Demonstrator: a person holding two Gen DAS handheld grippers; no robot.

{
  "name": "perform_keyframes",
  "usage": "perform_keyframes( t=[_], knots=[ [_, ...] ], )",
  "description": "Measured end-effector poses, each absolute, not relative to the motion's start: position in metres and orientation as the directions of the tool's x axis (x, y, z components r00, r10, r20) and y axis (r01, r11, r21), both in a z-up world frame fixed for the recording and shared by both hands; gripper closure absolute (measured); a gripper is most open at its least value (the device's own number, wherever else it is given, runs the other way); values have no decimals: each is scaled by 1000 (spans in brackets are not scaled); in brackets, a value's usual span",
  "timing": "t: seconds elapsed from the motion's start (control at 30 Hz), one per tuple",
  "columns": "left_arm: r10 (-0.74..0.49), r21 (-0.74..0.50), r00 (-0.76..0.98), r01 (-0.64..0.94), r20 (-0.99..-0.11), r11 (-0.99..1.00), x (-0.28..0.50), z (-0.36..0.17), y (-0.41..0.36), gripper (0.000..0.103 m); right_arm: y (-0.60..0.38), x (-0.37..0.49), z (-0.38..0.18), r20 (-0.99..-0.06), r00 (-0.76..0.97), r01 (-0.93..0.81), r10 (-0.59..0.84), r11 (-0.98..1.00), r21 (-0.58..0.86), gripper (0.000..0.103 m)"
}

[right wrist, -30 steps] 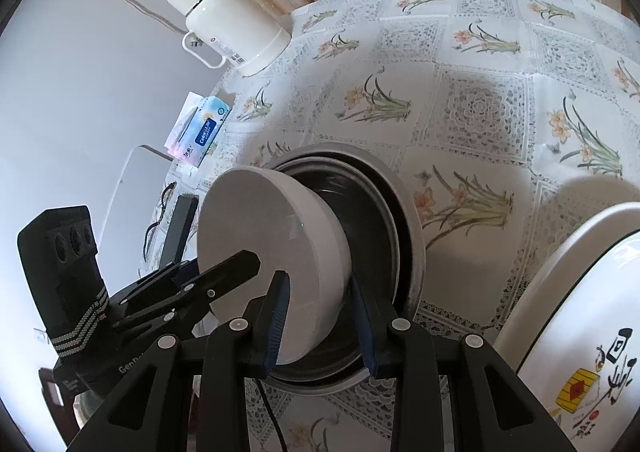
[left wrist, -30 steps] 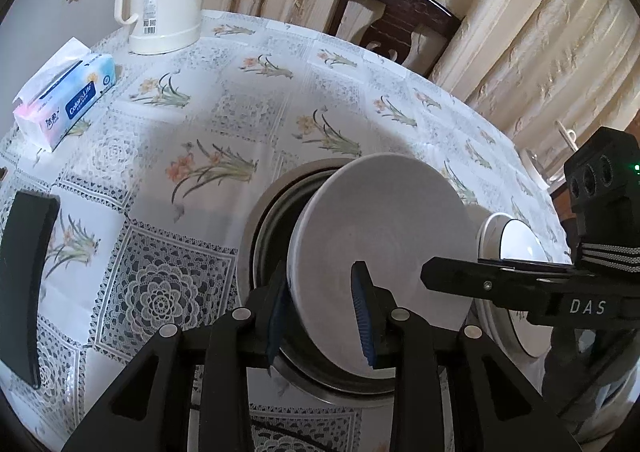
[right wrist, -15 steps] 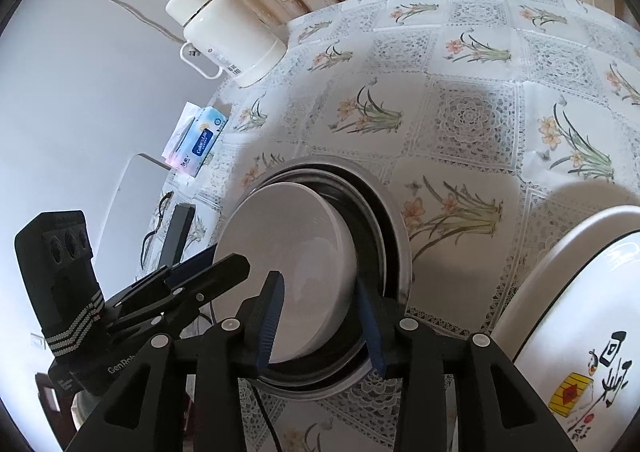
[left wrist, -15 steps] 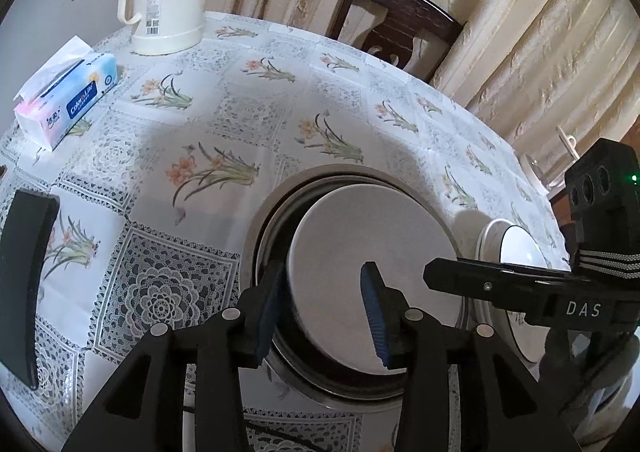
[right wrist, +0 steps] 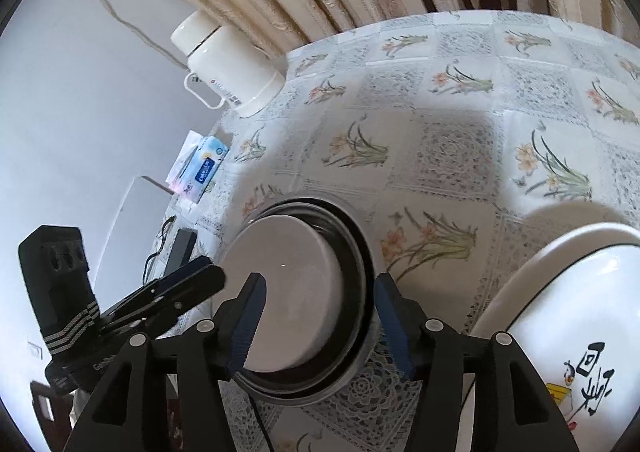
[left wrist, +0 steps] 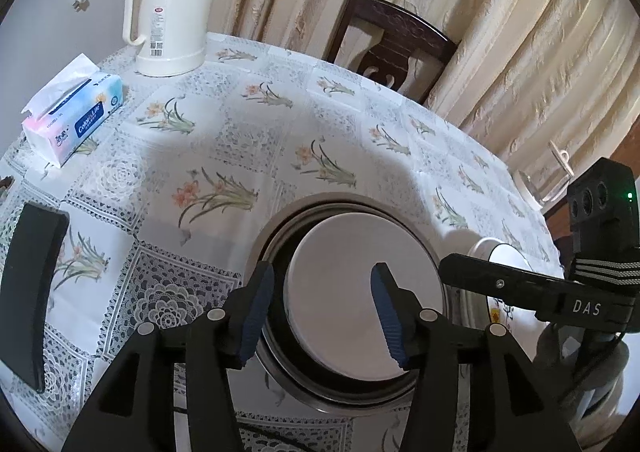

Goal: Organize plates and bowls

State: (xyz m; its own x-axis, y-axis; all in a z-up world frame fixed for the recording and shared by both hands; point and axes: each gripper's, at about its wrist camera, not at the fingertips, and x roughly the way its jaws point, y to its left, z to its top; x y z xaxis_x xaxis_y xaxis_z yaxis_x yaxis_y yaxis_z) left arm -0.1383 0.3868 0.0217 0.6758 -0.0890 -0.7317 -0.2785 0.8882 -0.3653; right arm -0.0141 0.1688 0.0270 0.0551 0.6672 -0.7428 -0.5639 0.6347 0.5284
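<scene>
White bowl [left wrist: 364,288] upside down, plain matte base upward, nested inside stacked dark metal basins [left wrist: 276,248] with a silvery rim, sitting on the floral tablecloth [left wrist: 224,140] at the near middle of the table. Left gripper [left wrist: 322,310] poised just above the bowl, blue-padded fingers [left wrist: 256,308] spread wide, holding nothing, one pad over the basin rim at 9 o'clock of the bowl, the other over the bowl's base. Right gripper [right wrist: 318,318] likewise parted and empty, straddling bowl and basins from the 3 o'clock side; in the left view reaching in with "DAS" legible on its black body. White porcelain dish [right wrist: 568,316] with black calligraphy and a small yellow-red emblem just beside the basins at 3 o'clock; characters not readable. Tissue pack [left wrist: 74,112] at 10 o'clock, blue label reading "Color's Life". Cream thermos jug [left wrist: 174,8] at 11 o'clock, upright, small red-marked sticker with fine print too small to read. Black flat object [left wrist: 30,284] at 9 o'clock near the table edge. Dark wooden chair [left wrist: 394,40] at 12 o'clock against cream curtains [left wrist: 500,24].
</scene>
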Motion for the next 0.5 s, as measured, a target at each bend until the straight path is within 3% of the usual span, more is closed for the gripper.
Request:
perform_keyframes(
  t=[0.5],
  knots=[
    [-4, -334, 686, -349, -728, 876, -142, 13, 395, 42, 168, -8, 9, -762, 69, -536, 644, 668, 516, 34]
  ],
)
